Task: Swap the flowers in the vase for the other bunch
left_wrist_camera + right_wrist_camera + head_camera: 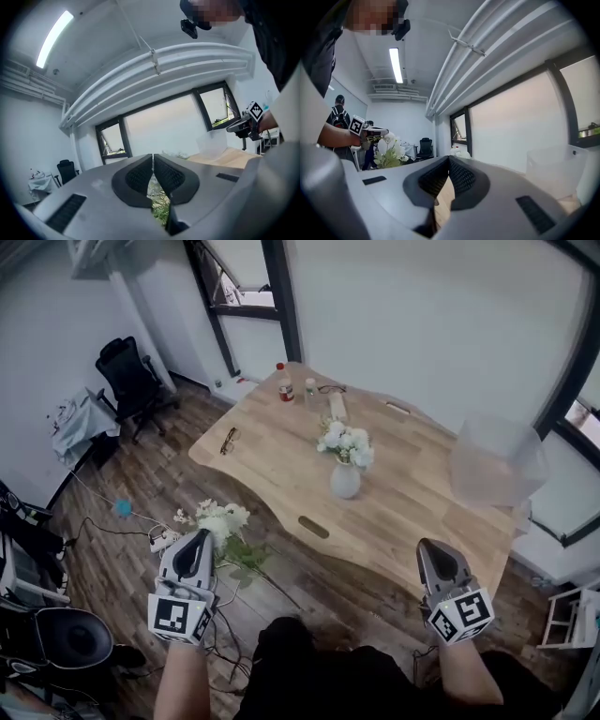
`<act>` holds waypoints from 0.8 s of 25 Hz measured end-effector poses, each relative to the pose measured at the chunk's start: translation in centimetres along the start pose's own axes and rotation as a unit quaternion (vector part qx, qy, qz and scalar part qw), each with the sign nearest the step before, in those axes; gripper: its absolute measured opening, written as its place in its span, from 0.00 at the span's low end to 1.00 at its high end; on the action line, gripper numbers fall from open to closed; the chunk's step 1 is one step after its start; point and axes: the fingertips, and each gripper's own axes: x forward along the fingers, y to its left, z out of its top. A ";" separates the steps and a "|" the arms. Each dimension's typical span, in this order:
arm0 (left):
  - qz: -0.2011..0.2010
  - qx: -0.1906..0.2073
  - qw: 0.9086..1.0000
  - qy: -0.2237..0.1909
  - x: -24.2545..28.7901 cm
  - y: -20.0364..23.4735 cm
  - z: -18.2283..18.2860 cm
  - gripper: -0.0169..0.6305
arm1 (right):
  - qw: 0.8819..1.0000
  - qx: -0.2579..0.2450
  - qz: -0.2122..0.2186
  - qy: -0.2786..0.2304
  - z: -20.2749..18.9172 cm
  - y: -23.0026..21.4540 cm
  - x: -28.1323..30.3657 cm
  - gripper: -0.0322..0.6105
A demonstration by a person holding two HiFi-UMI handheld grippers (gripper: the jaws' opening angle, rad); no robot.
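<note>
A white vase [345, 482] stands mid-table on the wooden table [412, 502] with white flowers [345, 442] in it. My left gripper [199, 538] hangs over the floor, left of the table's near edge. It is shut on a second bunch of white flowers [221, 519], whose green stem [277, 589] trails to the right. In the left gripper view the jaws meet at the tips [153, 157], with green stems [158, 206] behind them. My right gripper [433, 549] hovers at the near right edge, shut and empty [449, 161]. The right gripper view shows the held bunch [390, 149] at far left.
Two bottles [284, 383] and a small white item [337, 407] stand at the table's far end, and glasses [229, 440] lie at its left edge. A clear plastic box [497, 460] sits at the right. An office chair [131, 381] and cables [122, 521] are on the floor to the left.
</note>
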 end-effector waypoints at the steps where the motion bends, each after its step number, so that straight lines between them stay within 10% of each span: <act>1: -0.002 -0.005 1.000 0.000 0.8 0.1 -0.2 0.05 | 1.000 0.004 -0.003 0.004 -0.2 -0.4 0.4 0.09; 20: -0.167 -0.008 0.985 -0.037 25.1 7.8 -3.6 0.05 | 0.995 0.017 -0.087 0.039 1.8 -3.0 19.4 0.09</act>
